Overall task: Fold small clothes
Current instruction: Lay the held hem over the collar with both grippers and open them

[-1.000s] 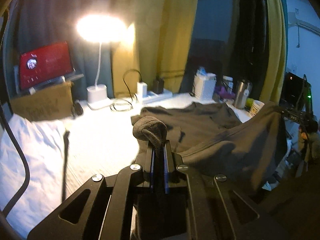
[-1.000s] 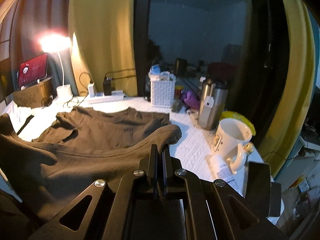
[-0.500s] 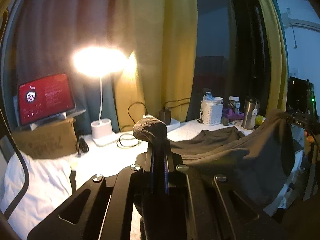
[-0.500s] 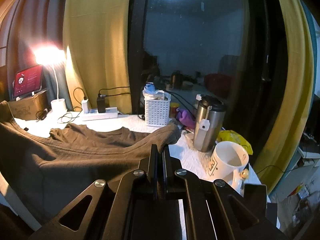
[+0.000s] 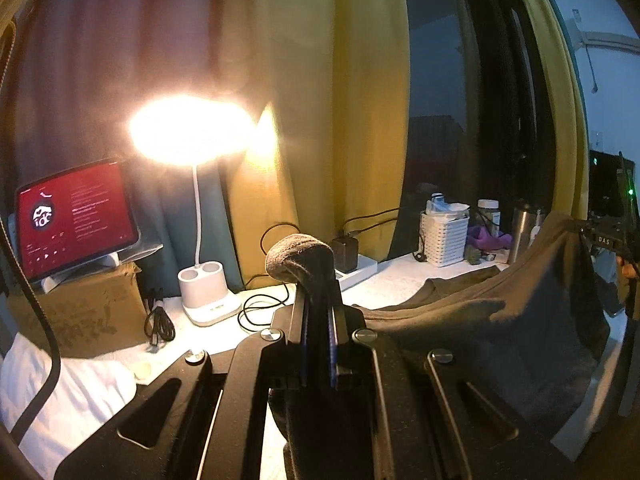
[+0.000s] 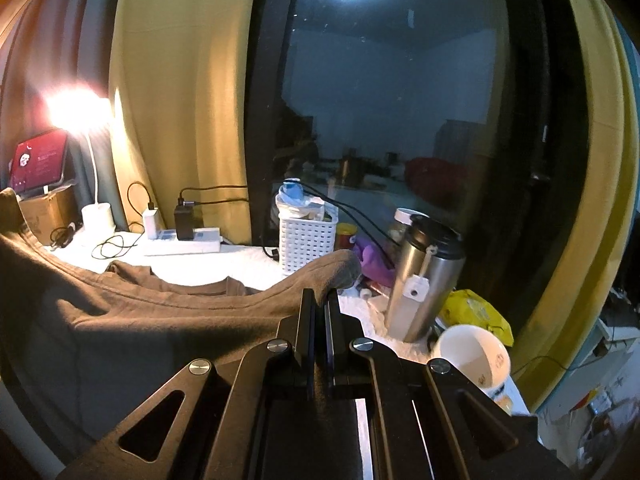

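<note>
- Yellow curtains (image 6: pixel 180 92) and a dark window (image 6: pixel 384 100) back a white-covered bench (image 5: pixel 384 280); a lit white desk lamp (image 5: pixel 196 136) glares at the left.
- Red-screen tablet (image 5: pixel 74 212) sits propped on a brown cardboard box (image 5: pixel 80 312) beside the lamp base.
- White power strip (image 6: pixel 184 245) with plugged chargers lies along the back edge; a white slotted plastic basket (image 6: pixel 306 246) stands just right of it.
- Steel travel mug with black lid (image 6: pixel 424 280) and white ceramic mug (image 6: pixel 474 356) stand at the bench's right end, near each other.
- Dark grey-brown T-shirt (image 6: pixel 132 320): far part lies flat on the bench, near edge lifted off it and stretched between both tools.
- Left hand-held gripper (image 5: pixel 318 312): jaws together, clamped on one bunched corner of the shirt, cloth bulging above the tips.
- Right hand-held gripper (image 6: pixel 318 320): jaws together, clamped on the other corner, fabric poking out past the tips.
</note>
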The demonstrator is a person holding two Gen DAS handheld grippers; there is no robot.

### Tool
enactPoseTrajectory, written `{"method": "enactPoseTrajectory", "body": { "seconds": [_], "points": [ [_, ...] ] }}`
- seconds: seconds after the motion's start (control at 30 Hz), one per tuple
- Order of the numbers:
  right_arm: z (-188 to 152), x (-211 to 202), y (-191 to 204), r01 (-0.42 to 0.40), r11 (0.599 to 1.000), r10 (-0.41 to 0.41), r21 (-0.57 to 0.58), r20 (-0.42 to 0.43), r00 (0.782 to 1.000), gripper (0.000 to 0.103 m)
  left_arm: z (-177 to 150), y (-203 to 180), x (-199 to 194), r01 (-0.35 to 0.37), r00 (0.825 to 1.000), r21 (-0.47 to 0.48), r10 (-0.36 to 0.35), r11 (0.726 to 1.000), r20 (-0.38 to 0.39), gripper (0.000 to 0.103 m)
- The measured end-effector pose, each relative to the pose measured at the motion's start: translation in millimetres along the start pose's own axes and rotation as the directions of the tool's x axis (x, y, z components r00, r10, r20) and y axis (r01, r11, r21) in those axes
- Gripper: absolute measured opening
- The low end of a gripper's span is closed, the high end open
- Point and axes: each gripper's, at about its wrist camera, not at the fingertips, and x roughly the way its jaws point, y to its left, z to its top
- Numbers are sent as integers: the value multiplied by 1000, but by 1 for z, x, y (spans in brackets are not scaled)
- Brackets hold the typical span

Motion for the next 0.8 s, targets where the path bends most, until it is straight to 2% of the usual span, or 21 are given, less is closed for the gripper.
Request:
{"method": "enactPoseTrajectory", "body": {
  "seconds": [0.8],
  "points": [
    [35,131,10,-5,1000,3,-26,-76,997,3,7,24,113,-18,993,35,22,999,-119,6]
  ]
}}
